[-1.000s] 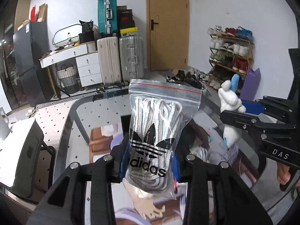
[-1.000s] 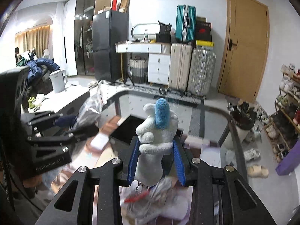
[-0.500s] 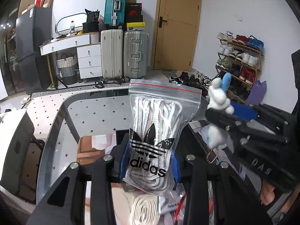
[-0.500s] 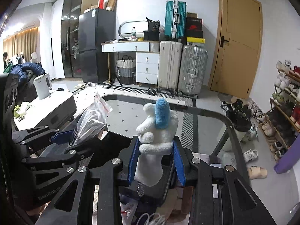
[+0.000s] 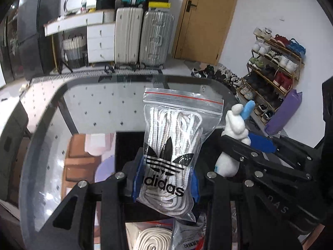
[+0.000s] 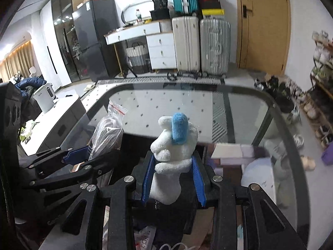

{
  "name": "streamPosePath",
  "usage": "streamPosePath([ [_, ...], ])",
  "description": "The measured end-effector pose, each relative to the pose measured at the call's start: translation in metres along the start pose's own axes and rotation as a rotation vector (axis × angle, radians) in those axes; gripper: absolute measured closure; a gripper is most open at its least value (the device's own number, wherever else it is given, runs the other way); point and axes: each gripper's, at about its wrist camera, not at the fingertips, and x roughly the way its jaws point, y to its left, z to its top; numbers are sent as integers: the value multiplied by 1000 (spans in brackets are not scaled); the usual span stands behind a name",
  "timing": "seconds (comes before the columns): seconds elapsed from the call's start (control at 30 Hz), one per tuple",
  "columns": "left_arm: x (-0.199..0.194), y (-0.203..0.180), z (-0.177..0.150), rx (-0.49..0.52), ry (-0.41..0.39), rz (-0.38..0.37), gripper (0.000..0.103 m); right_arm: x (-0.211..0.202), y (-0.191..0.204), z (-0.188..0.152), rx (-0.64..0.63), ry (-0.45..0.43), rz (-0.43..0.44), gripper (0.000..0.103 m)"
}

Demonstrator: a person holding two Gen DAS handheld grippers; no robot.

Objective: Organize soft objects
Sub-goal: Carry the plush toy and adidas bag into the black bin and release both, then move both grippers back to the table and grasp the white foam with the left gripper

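Clamping a clear zip bag of white laces (image 5: 173, 156), the left gripper (image 5: 165, 184) holds it upright above a glass table (image 5: 100, 108). Just to its right, the right gripper (image 6: 173, 182) pinches a white plush toy (image 6: 172, 156) with a blue tip, also held upright.

— What sort of place is this?
— A home, an entry and living area. A shoe rack (image 5: 276, 62) stands full by the wooden door (image 5: 206, 18), suitcases (image 5: 143, 35) line the wall beside a white dresser (image 6: 160, 50).
— Anything else?
— A dark fridge (image 6: 91, 39), a kettle (image 6: 44, 98) on a counter, curtains (image 6: 14, 62) at the far left, and a glass table (image 6: 187, 108) in front
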Motion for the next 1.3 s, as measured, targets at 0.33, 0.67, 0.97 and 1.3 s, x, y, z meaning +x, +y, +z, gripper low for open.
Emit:
streamPosePath([
  [0.33,17,-5,-10,12,76,38,67,21,-3,-27,4,118,28,68],
  [0.67,13,0,-9,1,96,41,55,6,-4,-31,16,119,55,57],
  [0.97,-17,4,-12,0,50,30,34,-32,0,-41,9,100,69,45],
  [1.3,-74,-10,-61,152,53,87,30,-89,15,-80,-31,104,123,45],
])
